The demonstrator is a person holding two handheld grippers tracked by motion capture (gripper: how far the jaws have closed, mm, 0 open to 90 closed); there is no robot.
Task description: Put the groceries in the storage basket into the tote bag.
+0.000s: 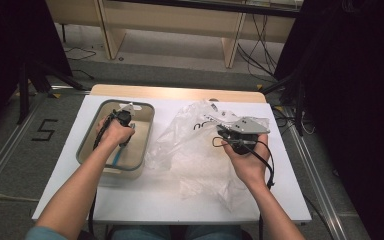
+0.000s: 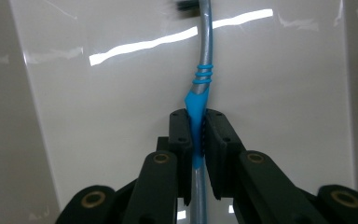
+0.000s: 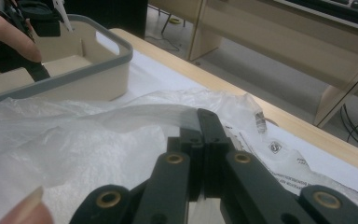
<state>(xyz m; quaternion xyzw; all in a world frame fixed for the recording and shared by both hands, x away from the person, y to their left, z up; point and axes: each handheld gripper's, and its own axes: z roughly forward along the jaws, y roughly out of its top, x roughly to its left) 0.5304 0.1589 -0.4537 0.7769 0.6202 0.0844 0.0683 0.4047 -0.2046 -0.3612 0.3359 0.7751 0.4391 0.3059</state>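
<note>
I see a silver toothbrush (image 2: 204, 56) w/ blue grip and blue rings. Beige tub (image 1: 91, 131) has a grey rim. Plastic bag (image 1: 190, 150) is clear-whitish w/ black print. Both grippers' jaws are black. Table (image 1: 145, 195) is white, w/ a wood-tone edge.

— What sort of place is this?

— A lab or recording room. Black curtains (image 1: 10, 45) hang at both sides, and dark stand legs (image 1: 35, 75) rest on the grey carpeted floor (image 1: 190, 75).

— Anything else?

— Loose black cables (image 1: 252, 55) trail under a pale wooden bench (image 1: 175, 22) beyond the far edge of the white tabletop (image 1: 180, 200). A black "5" mark (image 1: 45, 129) sits on the floor off the tabletop's left edge.
</note>
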